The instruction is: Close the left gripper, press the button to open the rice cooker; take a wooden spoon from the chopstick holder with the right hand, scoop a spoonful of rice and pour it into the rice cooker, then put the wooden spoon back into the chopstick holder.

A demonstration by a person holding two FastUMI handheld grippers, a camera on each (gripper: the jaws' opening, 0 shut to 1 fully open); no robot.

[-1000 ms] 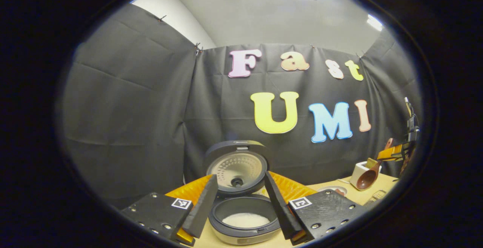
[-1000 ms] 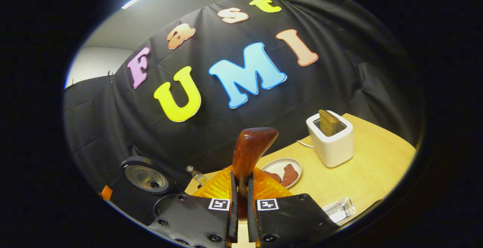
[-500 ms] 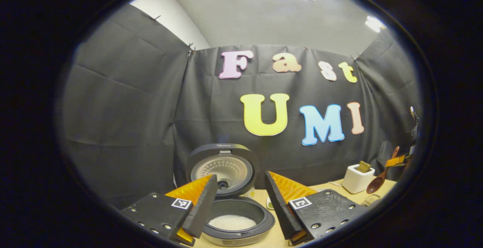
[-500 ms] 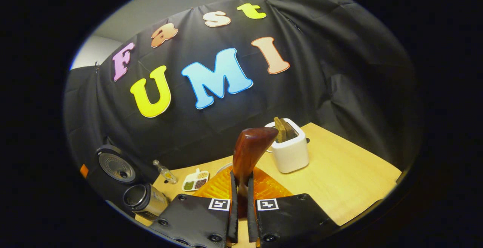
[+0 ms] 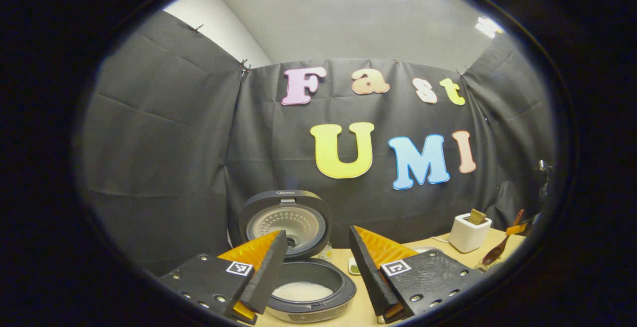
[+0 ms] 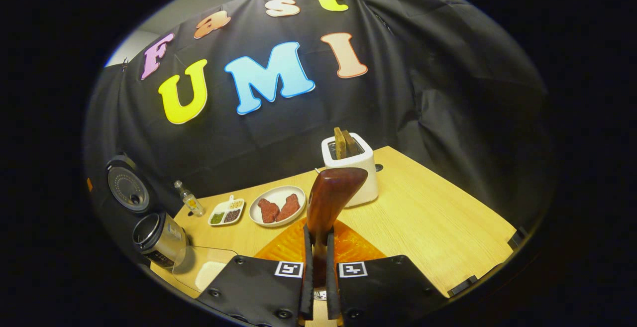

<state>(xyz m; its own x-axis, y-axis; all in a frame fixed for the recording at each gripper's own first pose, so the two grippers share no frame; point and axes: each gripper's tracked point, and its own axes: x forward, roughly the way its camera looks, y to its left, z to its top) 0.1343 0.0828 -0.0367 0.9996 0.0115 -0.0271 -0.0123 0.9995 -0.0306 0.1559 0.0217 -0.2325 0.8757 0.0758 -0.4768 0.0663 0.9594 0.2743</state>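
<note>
- Left gripper view: the left tool (image 5: 314, 262) hangs with its jaws spread apart and nothing between them, just near of the rice cooker (image 5: 298, 262). The lid stands up and white rice (image 5: 302, 291) lies in the pot. If this tool drifts forward, a finger could knock the raised lid or the pot rim and shove the cooker on the tabletop (image 5: 358, 312).
- Left gripper view, far right: the wooden spoon (image 5: 499, 247) hangs bowl-down in the other tool, near the white toaster (image 5: 468, 232). Whether any rice is in the bowl is too small to tell; if grains cling, they could drop on the tabletop.
- Right gripper view: the right tool (image 6: 318, 267) is clamped on the spoon's handle, both fingers pressing it, the shaft rising between them. The grip looks narrow, so I judge the spoon could pivot or slip when it is turned.
- Right gripper view: I cannot make out the chopstick holder here; a blind return risks missing its mouth. The clear container (image 6: 206, 270) at near left and the plate (image 6: 276, 211) lie close to a low sweep.
</note>
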